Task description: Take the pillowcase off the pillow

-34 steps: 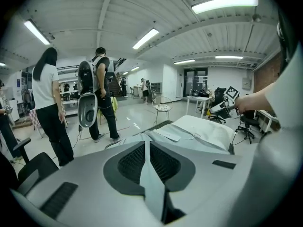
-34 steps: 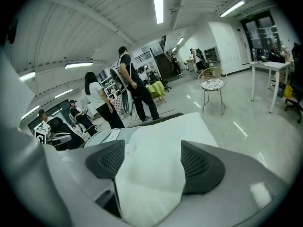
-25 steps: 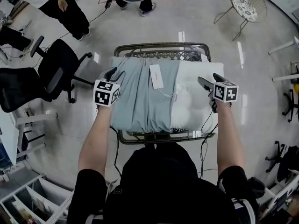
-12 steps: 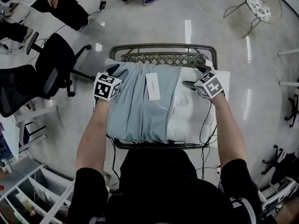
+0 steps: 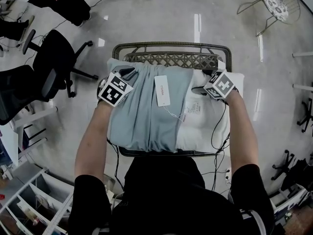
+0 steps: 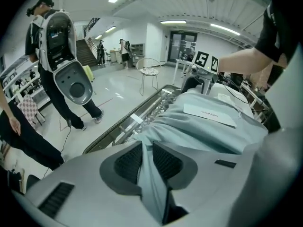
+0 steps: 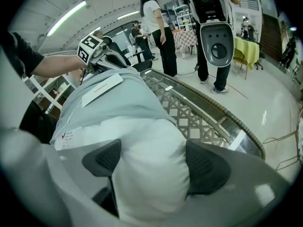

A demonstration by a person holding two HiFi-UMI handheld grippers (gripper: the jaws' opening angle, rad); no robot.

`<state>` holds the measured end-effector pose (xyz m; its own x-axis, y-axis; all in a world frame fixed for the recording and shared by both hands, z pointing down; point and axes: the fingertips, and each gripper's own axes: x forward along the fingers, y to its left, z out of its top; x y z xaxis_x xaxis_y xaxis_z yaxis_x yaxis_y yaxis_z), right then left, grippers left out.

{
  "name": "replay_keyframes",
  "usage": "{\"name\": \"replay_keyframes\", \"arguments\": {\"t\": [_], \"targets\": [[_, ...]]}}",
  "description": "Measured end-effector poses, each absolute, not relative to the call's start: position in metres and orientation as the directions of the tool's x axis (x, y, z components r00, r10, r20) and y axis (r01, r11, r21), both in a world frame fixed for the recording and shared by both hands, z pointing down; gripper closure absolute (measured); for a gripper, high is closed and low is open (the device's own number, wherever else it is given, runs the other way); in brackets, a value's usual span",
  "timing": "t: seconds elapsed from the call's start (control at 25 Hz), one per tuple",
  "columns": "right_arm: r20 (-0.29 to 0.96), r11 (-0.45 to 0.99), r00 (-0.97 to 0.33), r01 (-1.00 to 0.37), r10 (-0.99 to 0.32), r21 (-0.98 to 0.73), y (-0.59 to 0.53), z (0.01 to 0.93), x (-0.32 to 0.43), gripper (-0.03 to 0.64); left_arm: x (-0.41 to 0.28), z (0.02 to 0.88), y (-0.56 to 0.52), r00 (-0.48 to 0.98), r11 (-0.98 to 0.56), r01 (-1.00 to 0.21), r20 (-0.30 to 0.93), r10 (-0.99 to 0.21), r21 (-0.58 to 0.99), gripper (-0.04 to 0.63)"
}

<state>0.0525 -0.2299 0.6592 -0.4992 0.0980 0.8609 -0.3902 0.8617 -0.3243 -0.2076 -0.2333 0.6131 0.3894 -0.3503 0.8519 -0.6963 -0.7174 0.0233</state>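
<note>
Teal-grey fabric covers roughly two thirds of the pillow, so I'd say this job is barely started. The pillowcase (image 5: 142, 116) sits over the end nearest the left gripper (image 6: 147, 161), and only the white end of the pillow (image 5: 208, 126) pokes out by the right gripper (image 7: 151, 162). The left jaws have just been closing and now pinch a thin fold of the case between them. The right jaws stand wide, clamped round the bare pillow corner, which fills the whole gap. Looks like the setup for pulling the two apart, with all the actual sliding-off left to do. A paper tag (image 5: 162, 90) lies on the case between the two grippers. Everything rests on a lattice-topped surface (image 5: 168, 60) with a metal rim. Beyond the jaws there's shiny pale floor (image 5: 195, 13), a black office chair (image 5: 54, 65), a wire chair (image 5: 276, 4) and people (image 7: 158, 27) standing around.
</note>
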Motion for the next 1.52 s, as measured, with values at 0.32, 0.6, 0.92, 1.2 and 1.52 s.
{"name": "replay_keyframes", "arguments": {"t": [0.32, 0.6, 0.92, 1.2, 1.52], "targets": [[0.852, 0.849, -0.466, -0.327, 0.238, -0.416, -0.225, 0.669, 0.049, 0.235, -0.209, 0.624, -0.238, 0.391, -0.739, -0.67, 0.879, -0.273, 0.069, 0.535], [0.835, 0.873, -0.503, -0.277, 0.224, -0.401, -0.209, 0.647, 0.047, 0.393, -0.201, 0.623, -0.234, 0.325, -0.771, -0.634, 0.885, -0.334, -0.058, 0.551], [0.784, 0.823, -0.593, -0.343, 0.185, -0.453, -0.185, 0.607, 0.073, 0.482, -0.237, 0.598, -0.228, 0.182, -0.707, -0.681, 0.891, -0.417, -0.191, 0.584], [0.75, 0.821, -0.647, -0.348, 0.14, -0.453, -0.178, 0.572, 0.087, 0.534, -0.279, 0.568, -0.213, 0.141, -0.665, -0.711, 0.88, -0.454, -0.229, 0.586], [0.765, 0.865, -0.624, -0.284, 0.161, -0.413, -0.167, 0.568, 0.074, 0.529, -0.335, 0.57, -0.187, 0.076, -0.613, -0.756, 0.899, -0.432, -0.23, 0.586]]}}
